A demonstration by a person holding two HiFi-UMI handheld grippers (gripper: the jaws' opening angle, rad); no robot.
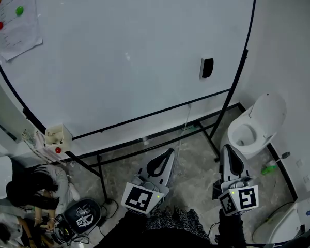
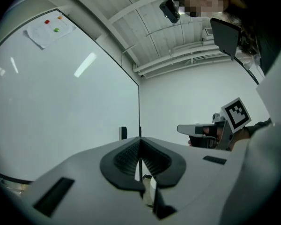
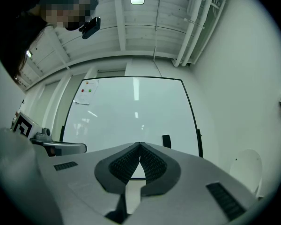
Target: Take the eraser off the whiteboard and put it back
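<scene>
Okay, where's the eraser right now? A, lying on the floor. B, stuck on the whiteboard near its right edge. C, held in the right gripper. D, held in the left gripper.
B: the eraser sits on the whiteboard, close to its right frame.

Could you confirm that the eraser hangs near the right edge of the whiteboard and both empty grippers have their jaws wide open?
Not quite: the two gripper views show the jaws shut, not open. The eraser does hang near the right edge of the whiteboard, and the left gripper and right gripper are both empty.
</scene>
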